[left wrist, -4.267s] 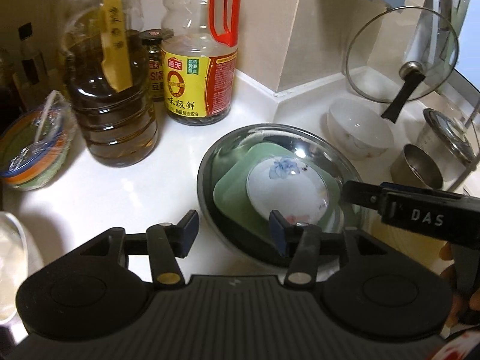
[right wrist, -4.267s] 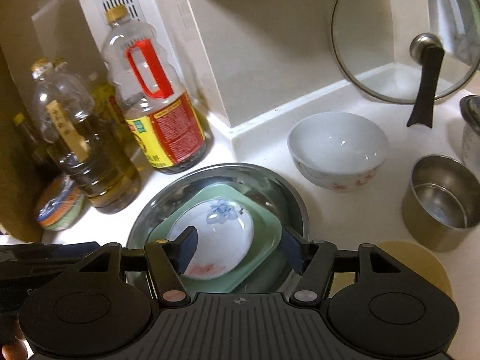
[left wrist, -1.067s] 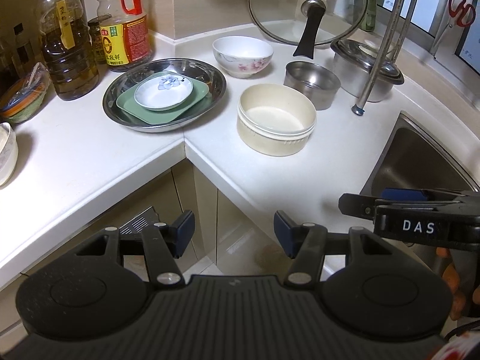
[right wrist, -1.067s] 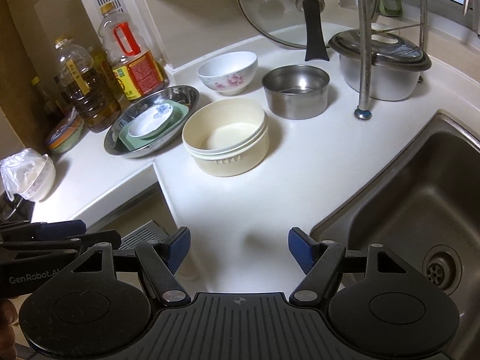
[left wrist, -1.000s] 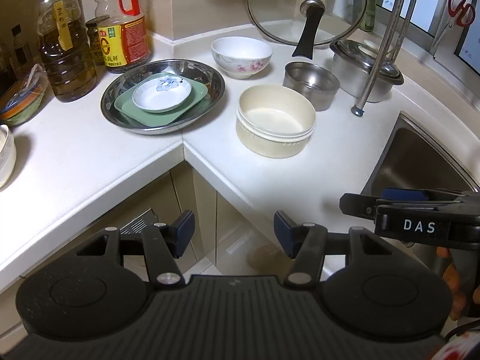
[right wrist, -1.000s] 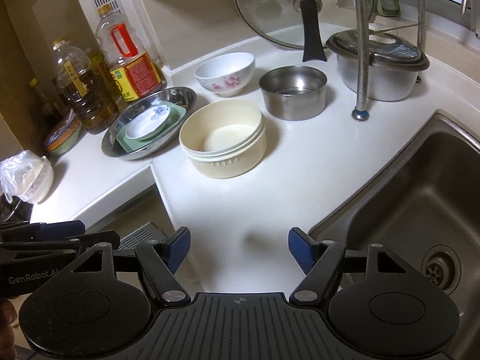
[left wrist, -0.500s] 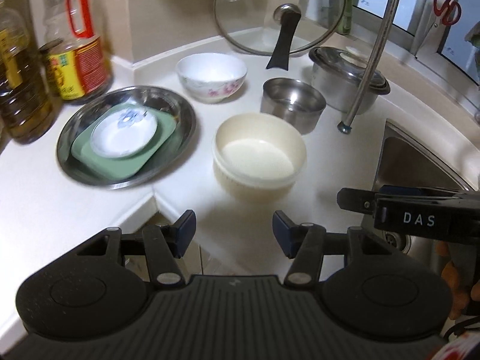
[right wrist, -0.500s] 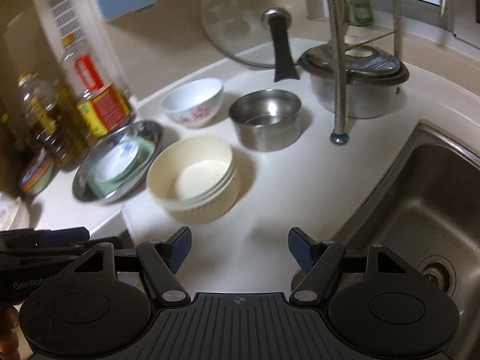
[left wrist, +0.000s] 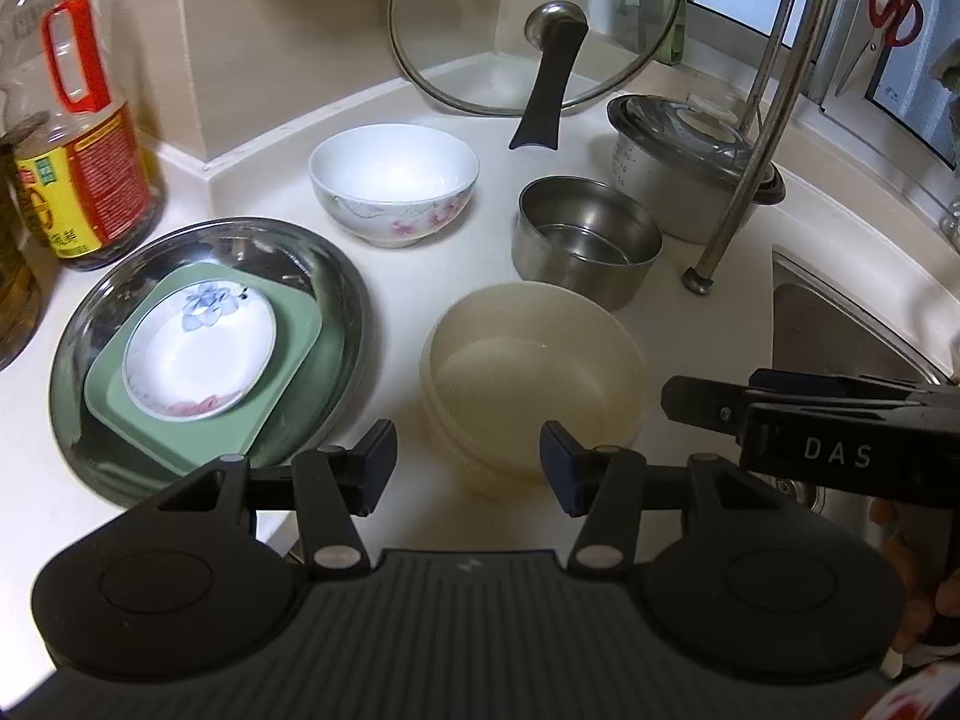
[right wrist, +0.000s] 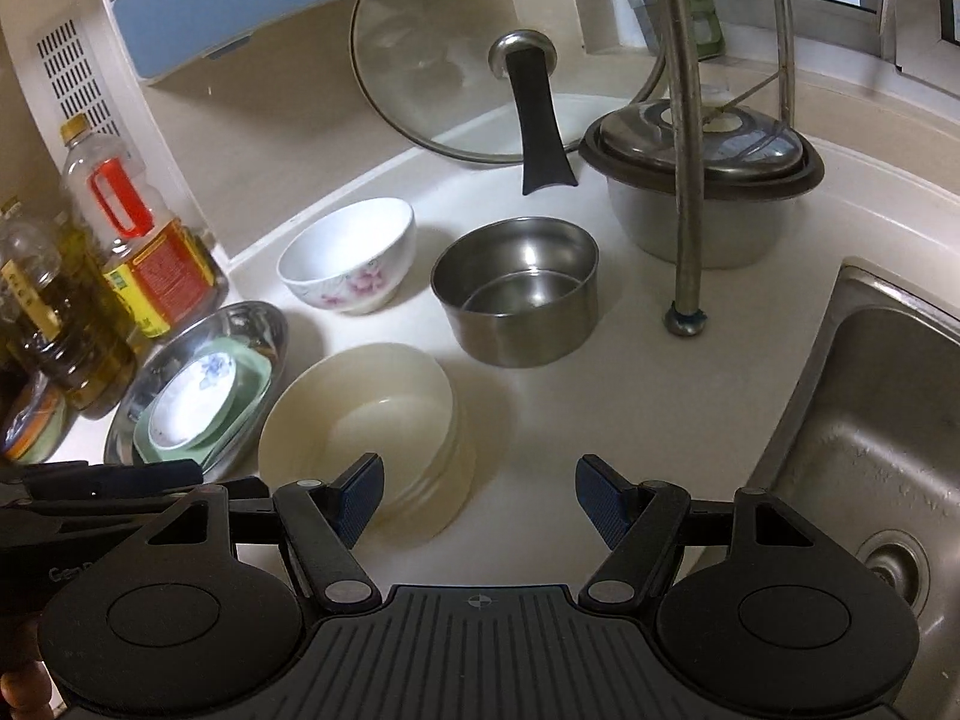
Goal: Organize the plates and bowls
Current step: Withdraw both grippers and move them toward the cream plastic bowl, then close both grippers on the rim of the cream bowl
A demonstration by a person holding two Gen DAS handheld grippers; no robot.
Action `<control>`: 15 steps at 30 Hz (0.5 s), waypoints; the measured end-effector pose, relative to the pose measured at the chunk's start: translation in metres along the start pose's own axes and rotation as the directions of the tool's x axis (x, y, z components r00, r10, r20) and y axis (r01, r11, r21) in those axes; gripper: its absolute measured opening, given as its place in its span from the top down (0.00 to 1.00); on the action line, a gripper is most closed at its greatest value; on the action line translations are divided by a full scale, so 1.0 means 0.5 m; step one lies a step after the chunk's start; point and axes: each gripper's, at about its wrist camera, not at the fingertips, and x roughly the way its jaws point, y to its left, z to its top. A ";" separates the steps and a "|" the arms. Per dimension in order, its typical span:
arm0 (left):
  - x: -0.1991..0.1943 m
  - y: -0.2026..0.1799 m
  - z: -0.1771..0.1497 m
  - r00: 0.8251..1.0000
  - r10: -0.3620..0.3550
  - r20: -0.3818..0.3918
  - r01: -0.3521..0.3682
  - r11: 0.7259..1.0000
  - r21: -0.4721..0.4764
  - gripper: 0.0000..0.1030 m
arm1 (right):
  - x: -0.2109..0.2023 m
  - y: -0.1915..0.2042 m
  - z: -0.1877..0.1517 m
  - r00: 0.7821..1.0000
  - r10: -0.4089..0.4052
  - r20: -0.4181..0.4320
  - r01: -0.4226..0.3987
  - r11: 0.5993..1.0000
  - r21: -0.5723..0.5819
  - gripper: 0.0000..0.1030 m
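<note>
A stack of cream bowls (left wrist: pixel 534 378) stands on the white counter, just beyond my left gripper (left wrist: pixel 468 462). Its jaws are closing with nothing pressed between them. Left of the stack, a round steel plate (left wrist: pixel 354 312) holds a green square plate (left wrist: pixel 300 360) with a small white saucer (left wrist: pixel 198 360) on top. Behind stand a white flowered bowl (left wrist: pixel 393 180) and a steel bowl (left wrist: pixel 585 240). My right gripper (right wrist: pixel 480 495) is open and empty above the counter; its left fingertip overlaps the cream bowls (right wrist: pixel 360 420) in view, with the steel bowl (right wrist: pixel 516 294) farther back.
A glass lid (right wrist: pixel 480 60) leans against the back wall beside a lidded pot (right wrist: pixel 702 180) and a tap pipe (right wrist: pixel 684 180). The sink (right wrist: pixel 870 450) lies to the right. Oil bottles (left wrist: pixel 78 138) stand at the far left. The counter's front edge runs just under both grippers.
Both grippers have moved forward and to the right, towards the cream bowls, which now look larger and nearer. The left gripper's jaws have narrowed a little.
</note>
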 end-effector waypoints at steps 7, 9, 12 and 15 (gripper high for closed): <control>0.033 0.011 0.017 1.000 -0.011 -0.020 0.011 1.000 0.003 0.54 | 0.033 0.009 0.009 1.000 -0.005 -0.021 0.005 1.000 -0.010 0.44; 0.042 0.013 0.021 1.000 -0.011 -0.024 0.011 1.000 0.001 0.55 | 0.045 0.013 0.011 1.000 0.000 -0.028 -0.001 1.000 -0.018 0.47; 0.054 0.016 0.026 0.999 -0.012 -0.030 0.012 1.000 0.000 0.57 | 0.062 0.019 0.015 0.999 0.003 -0.038 -0.004 1.000 -0.027 0.51; 0.066 0.018 0.031 0.999 -0.011 -0.036 0.011 1.000 -0.001 0.59 | 0.074 0.021 0.017 0.999 0.003 -0.045 -0.004 1.000 -0.030 0.56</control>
